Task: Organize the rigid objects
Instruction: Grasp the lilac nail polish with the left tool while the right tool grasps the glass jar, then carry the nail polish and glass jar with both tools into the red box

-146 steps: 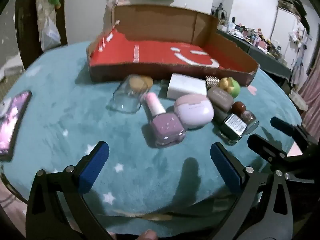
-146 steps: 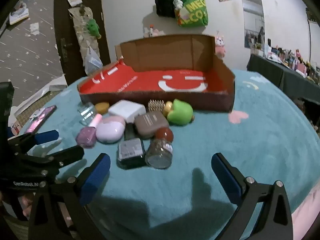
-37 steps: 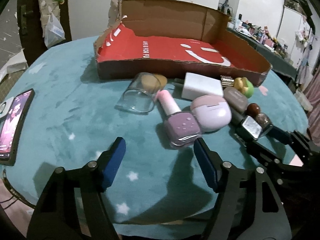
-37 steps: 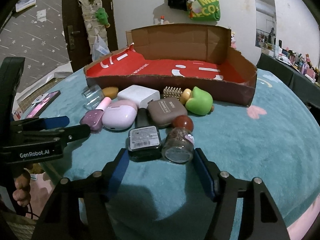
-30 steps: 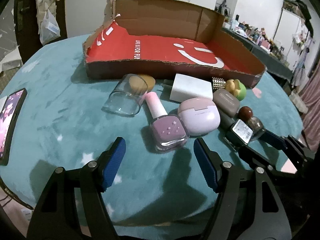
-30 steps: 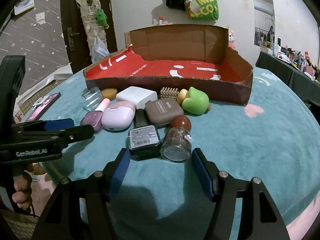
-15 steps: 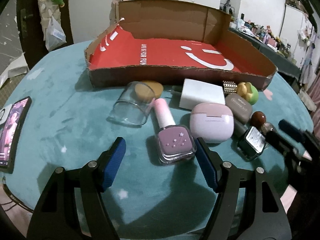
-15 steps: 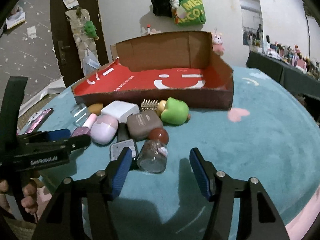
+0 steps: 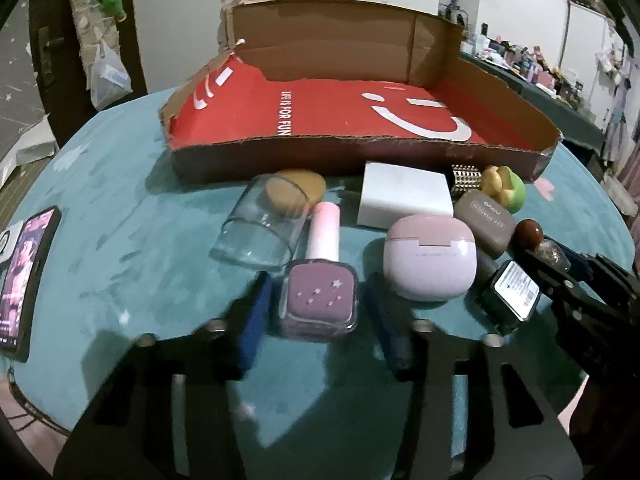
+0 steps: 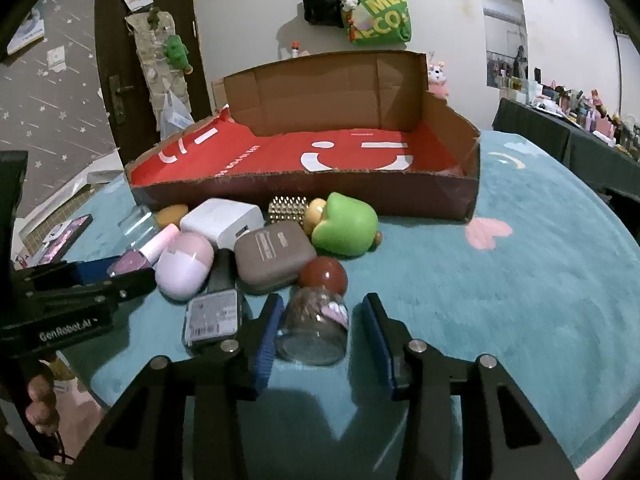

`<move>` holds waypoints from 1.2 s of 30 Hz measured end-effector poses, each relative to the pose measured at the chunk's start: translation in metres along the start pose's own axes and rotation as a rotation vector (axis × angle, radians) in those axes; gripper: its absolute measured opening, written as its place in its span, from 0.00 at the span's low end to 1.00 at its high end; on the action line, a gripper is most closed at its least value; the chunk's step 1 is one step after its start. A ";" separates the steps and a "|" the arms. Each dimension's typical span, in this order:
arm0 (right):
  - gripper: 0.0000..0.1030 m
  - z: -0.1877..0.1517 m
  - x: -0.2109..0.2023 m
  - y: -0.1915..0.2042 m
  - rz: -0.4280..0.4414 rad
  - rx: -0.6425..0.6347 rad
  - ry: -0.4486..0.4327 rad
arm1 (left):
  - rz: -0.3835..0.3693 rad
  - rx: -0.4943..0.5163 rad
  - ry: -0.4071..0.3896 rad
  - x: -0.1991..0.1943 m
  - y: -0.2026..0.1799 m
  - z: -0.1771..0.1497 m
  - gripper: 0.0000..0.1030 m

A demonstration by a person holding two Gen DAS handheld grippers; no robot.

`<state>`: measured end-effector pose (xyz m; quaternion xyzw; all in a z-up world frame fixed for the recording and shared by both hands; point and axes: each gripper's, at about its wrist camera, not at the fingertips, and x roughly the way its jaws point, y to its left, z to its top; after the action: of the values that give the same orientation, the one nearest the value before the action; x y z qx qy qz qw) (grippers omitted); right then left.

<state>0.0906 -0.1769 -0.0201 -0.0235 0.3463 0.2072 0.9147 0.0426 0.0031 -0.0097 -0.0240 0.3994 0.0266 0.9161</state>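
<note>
Several small objects lie on a teal cloth in front of a red-lined cardboard box [image 9: 320,160] [image 10: 304,184]. My left gripper [image 9: 320,320] is open, its blue pads on either side of a purple nail polish bottle [image 9: 318,300] with a pink cap, with small gaps. My right gripper [image 10: 320,332] is open around a glitter jar with a brown round cap [image 10: 316,320]; the left pad is close to it, the right pad stands apart. A pink earbud case [image 9: 430,264], a black bottle [image 9: 512,292] and a brown case [image 9: 486,218] lie between them.
A clear glass [image 9: 260,236], a white charger [image 9: 402,196], a green toy [image 10: 344,224] and a gold studded piece [image 10: 288,208] lie near the box's front wall. A phone [image 9: 22,284] lies at the table's left edge. The cloth to the right holds a pink heart [image 10: 488,236].
Both grippers have moved forward and narrowed. The left now straddles the purple nail polish bottle; the right now straddles the glitter jar.
</note>
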 end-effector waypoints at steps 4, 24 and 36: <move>0.32 0.002 0.002 0.003 0.006 -0.021 0.013 | -0.011 0.018 -0.003 -0.002 0.001 0.000 0.33; 0.32 0.050 -0.018 0.010 0.092 -0.023 -0.051 | -0.080 0.036 -0.082 -0.031 0.000 0.035 0.33; 0.32 0.089 -0.002 0.009 0.097 -0.055 -0.063 | -0.062 0.034 -0.113 -0.021 0.012 0.083 0.33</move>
<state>0.1410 -0.1525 0.0498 -0.0251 0.3122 0.2613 0.9130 0.0875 0.0203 0.0619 -0.0195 0.3466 -0.0074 0.9378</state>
